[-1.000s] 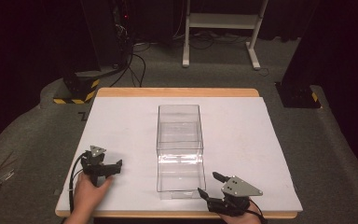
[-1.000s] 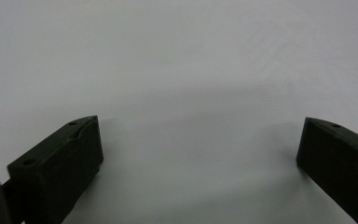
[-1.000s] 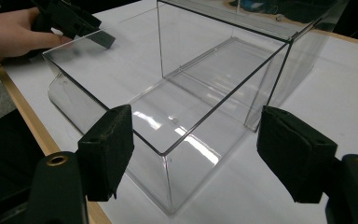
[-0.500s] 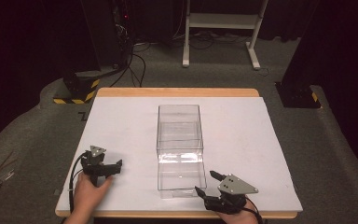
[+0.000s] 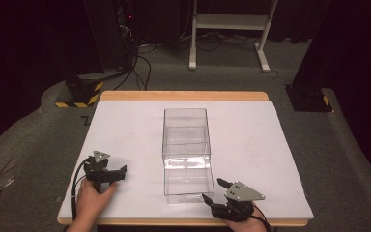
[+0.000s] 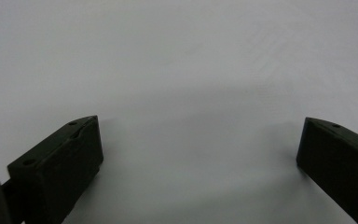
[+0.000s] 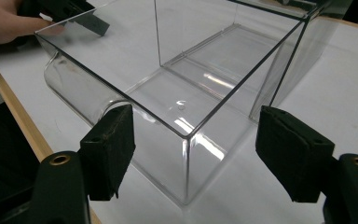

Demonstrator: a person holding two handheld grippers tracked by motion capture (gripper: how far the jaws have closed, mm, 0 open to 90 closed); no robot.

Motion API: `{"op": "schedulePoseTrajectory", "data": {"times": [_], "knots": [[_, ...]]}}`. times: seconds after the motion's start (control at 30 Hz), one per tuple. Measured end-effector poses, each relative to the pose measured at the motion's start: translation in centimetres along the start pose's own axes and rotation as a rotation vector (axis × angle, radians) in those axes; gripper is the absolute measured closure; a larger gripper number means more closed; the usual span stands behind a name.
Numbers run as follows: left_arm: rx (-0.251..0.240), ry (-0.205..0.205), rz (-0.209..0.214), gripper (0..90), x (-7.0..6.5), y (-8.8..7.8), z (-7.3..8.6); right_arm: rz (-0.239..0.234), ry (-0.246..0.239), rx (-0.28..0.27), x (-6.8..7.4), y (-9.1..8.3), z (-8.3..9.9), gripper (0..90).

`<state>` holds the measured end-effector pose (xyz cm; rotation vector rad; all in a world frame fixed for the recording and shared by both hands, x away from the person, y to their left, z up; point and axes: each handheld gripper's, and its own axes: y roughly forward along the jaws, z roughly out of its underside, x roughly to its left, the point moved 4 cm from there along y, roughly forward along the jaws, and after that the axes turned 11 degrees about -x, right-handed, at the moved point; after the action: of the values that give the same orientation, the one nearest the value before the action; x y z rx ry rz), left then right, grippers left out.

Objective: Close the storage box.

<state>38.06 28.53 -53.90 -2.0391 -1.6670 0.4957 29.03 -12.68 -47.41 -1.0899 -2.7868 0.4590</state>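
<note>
One clear plastic box [image 5: 185, 150], open on top, standing in the middle of the white desk [image 5: 280, 159], long side running away from the near edge. Divided inside by a clear wall, as seen in the right gripper view [image 7: 168, 93]. Near the box's front right corner, right tool [image 5: 217, 191], jaws spread wide, gripping nothing. In its own view, corner of the box between the two black pads [image 7: 108, 149], not touching them. To the left of the box, well apart, left tool [image 5: 121, 171] held by a hand [image 5: 92, 200] low over the bare white sheet, jaws also wide apart and empty [image 6: 198, 154]. Beyond the desk, grey carpet floor [image 5: 348, 145] and a white stand [image 5: 229, 34] in the dark.
</note>
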Motion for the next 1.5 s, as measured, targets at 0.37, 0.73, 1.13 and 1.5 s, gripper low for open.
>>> {"op": "schedulePoseTrajectory", "data": {"times": [0.37,0.73,1.13,1.5], "knots": [[0.000,-0.001,0.000,0.6,0.0,0.0,0.0,0.021,0.000,0.004,-0.1,0.9,0.0,25.2],[0.000,0.000,0.000,0.6,0.0,0.0,0.0,0.062,0.007,-0.015,-0.5,1.7,-0.3,21.2],[0.000,0.000,0.000,0.6,0.0,0.0,0.0,0.068,-0.003,0.006,-1.0,2.7,-0.6,19.3],[0.002,0.000,0.001,0.6,0.0,0.0,0.0,0.065,-0.001,0.019,-1.6,3.4,-0.6,18.0]]}}
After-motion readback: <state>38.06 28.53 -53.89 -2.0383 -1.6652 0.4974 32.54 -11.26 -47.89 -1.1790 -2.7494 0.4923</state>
